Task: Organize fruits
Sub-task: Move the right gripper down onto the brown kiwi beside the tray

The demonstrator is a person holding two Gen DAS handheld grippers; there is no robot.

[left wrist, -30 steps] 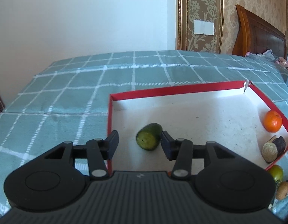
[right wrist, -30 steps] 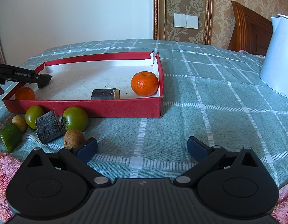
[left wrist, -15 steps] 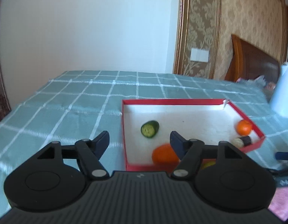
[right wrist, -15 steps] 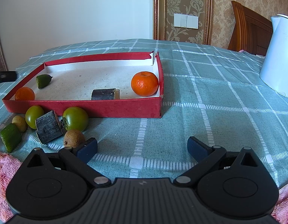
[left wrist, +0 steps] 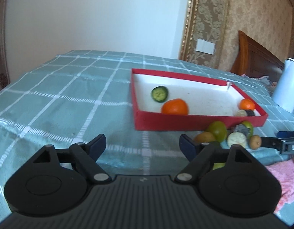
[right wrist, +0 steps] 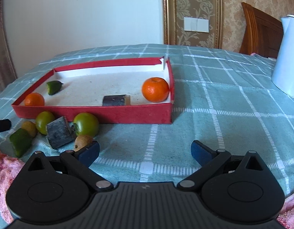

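Hovering over the checked cloth [left wrist: 57, 103], the left gripper [left wrist: 142, 144] is widening its jaws with nothing between them. The right gripper [right wrist: 145, 151] is also spread wide and empty, low over the cloth in front of the red tray [right wrist: 127, 114].

Four pieces are already lying in the tray: a cucumber end [left wrist: 159, 93] and an orange [left wrist: 175, 106] near its left corner, a second orange [right wrist: 155, 89] and a dark cut piece [right wrist: 116, 100] toward its right end.

The unsorted pile is sitting on the cloth just outside the tray's front wall — two green fruits [right wrist: 85, 124] [right wrist: 44, 121], a dark block [right wrist: 58, 132], two small brown fruits [right wrist: 83, 140] [right wrist: 29, 128] and a green wedge [right wrist: 20, 142].

The relation that matters is this: from the left gripper the pile is lying ahead and to the right, just past its right finger [left wrist: 188, 146], so that claw would have to swing rightward. From the right gripper the pile is lying ahead and to the left, and one small brown fruit is sitting just beside its left finger [right wrist: 88, 152]. Judging by that, the right hand looks slightly nearer to that fruit, though both are close. The block's long axis is running slantwise toward the tray — a grip across its short sides would probably hold best; the round fruits may roll.
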